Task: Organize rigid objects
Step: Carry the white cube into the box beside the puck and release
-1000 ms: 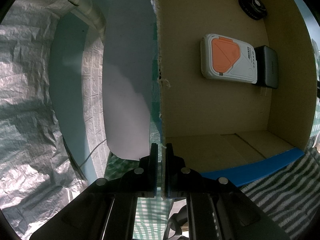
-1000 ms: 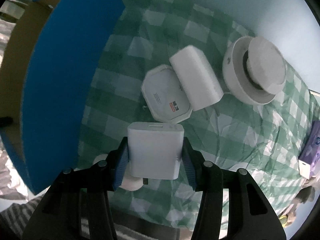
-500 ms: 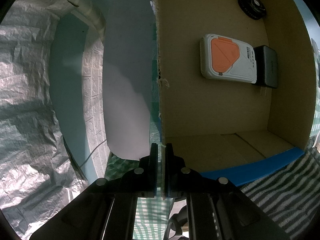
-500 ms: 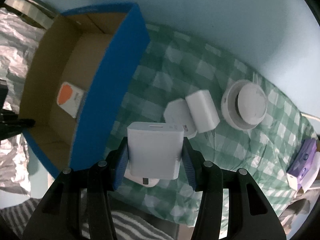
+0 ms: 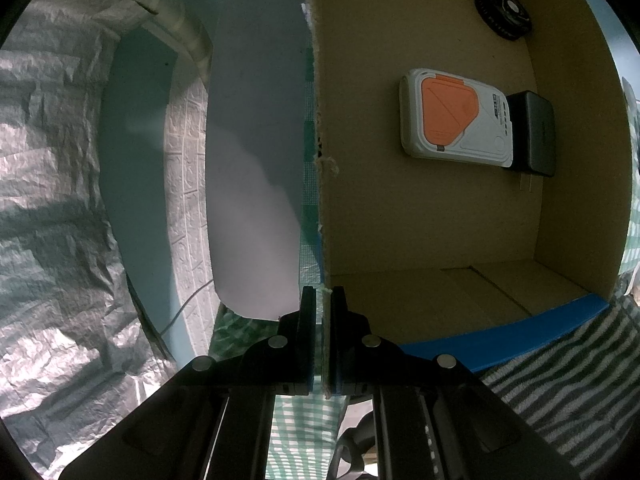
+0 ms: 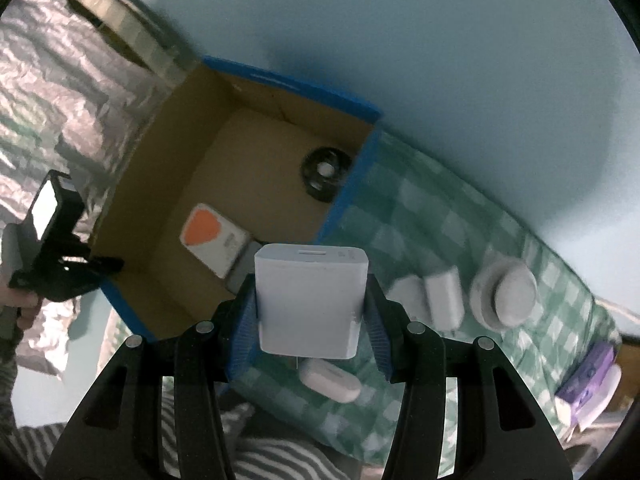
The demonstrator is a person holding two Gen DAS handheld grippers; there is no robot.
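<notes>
My right gripper (image 6: 311, 312) is shut on a white square charger block (image 6: 310, 300), held in the air above the near right wall of the blue cardboard box (image 6: 352, 184). My left gripper (image 5: 322, 308) is shut on the box's left wall (image 5: 320, 160); it also shows in the right wrist view (image 6: 100, 266). Inside the box lie a white device with an orange panel (image 5: 452, 118), a dark grey block (image 5: 534, 132) beside it and a black round object (image 5: 502, 18).
On the green checked cloth (image 6: 420, 220) to the right of the box lie two white blocks (image 6: 432, 296), a round white device (image 6: 504, 296), a white oval case (image 6: 330, 380) and a purple item (image 6: 588, 372). Crinkled foil (image 5: 48, 200) lies left of the box.
My right gripper has lifted the white charger block off the cloth and swung left toward the box, whose inside now shows. The left gripper has held still on the box wall.
</notes>
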